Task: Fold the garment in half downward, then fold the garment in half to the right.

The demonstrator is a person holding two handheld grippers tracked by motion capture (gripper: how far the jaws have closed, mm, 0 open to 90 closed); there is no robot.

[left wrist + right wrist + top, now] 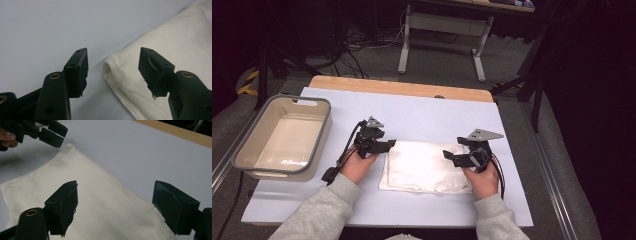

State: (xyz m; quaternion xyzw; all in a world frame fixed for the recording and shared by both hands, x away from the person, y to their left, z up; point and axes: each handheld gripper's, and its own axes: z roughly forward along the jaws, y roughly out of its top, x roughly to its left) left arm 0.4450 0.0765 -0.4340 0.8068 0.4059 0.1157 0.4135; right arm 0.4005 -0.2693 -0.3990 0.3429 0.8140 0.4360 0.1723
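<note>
A folded white cloth point(422, 167) lies flat on the pale blue table sheet point(422, 112). My left gripper point(389, 144) hovers at the cloth's far left corner, jaws open; in the left gripper view point(113, 51) the folded corner of the cloth point(175, 42) sits between the two jaws, untouched. My right gripper point(449, 156) hangs over the cloth's far right part, also open. In the right gripper view point(115, 184) the cloth point(100, 202) spreads below the wide-apart jaws, and the left gripper point(61, 135) shows at the top left, held by a hand.
A grey plastic tub point(242, 150), with nothing in it, stands at the table's left side. A wooden table edge point(402, 87) runs along the far side. Beyond it are floor cables and a desk frame point(404, 47).
</note>
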